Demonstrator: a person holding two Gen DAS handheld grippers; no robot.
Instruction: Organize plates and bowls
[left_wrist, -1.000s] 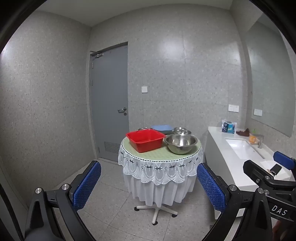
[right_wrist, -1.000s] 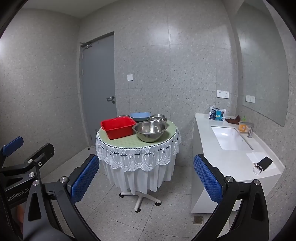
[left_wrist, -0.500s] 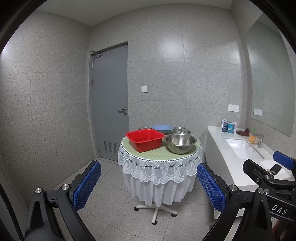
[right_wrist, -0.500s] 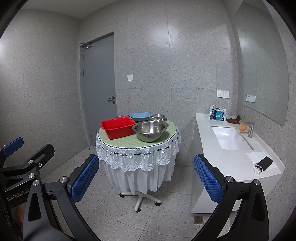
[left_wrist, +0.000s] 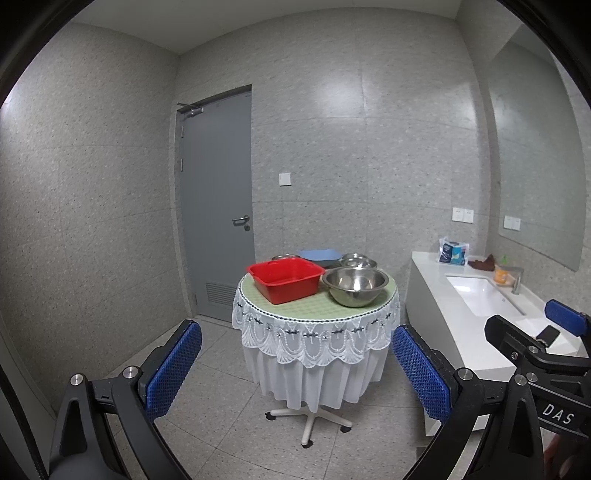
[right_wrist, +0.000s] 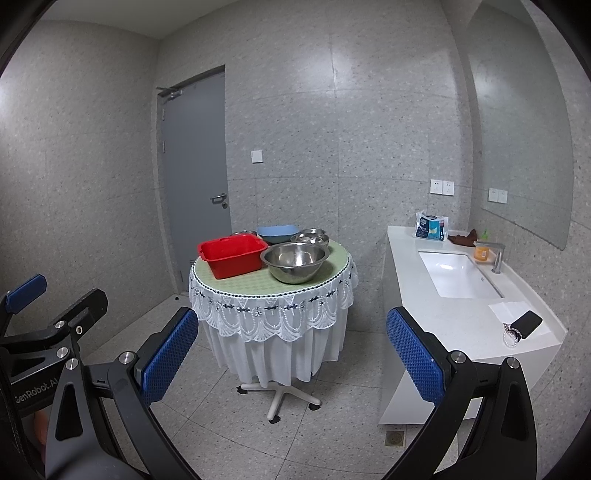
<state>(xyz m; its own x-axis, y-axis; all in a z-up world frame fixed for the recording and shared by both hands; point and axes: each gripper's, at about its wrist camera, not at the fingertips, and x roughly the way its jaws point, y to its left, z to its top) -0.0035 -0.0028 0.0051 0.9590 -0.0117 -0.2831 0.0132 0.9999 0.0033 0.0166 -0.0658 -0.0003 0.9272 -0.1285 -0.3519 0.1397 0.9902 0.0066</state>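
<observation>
Left wrist view. Left claw (left_wrist: 295, 373) wide apart, blue pads bare, nothing held. Straight ahead between the pads, well apart: round table with white lace cloth and green checked top (left_wrist: 317, 314). On it, left of centre line, red rectangular plastic tub (left_wrist: 284, 278); right of centre, large stainless steel mixing bowl (left_wrist: 355, 286), upright and seemingly empty. Behind these, pale blue shallow plastic dish (left_wrist: 319, 254), stacked smaller steel bowls (left_wrist: 357, 260) and the rim of a low steel dish (left_wrist: 285, 256), part hidden by the tub. Far right, right claw (left_wrist: 535, 332) side-on, apparently apart too.

Handling, judged: steel bowls rigid, light for their size, not fragile, but smooth and curved, so likely to slip; best taken at the rolled rim, one pad inside, one outside. Plastic tub light, slightly flexible; grip on the flanged lip. Nested small bowls may lift together or separate.

Right wrist view. Right claw (right_wrist: 291, 350) wide apart, empty. Table ahead and slightly left of the gap, still out of reach. Left claw visible at far left, side-on.

Shown here only: dark phone with a bead bracelet (right_wrist: 524, 325) on the white vanity counter (right_wrist: 461, 317), beyond the right pad, and a floor drain (right_wrist: 394, 438) below it. Left view hides most of that behind the right claw.
</observation>
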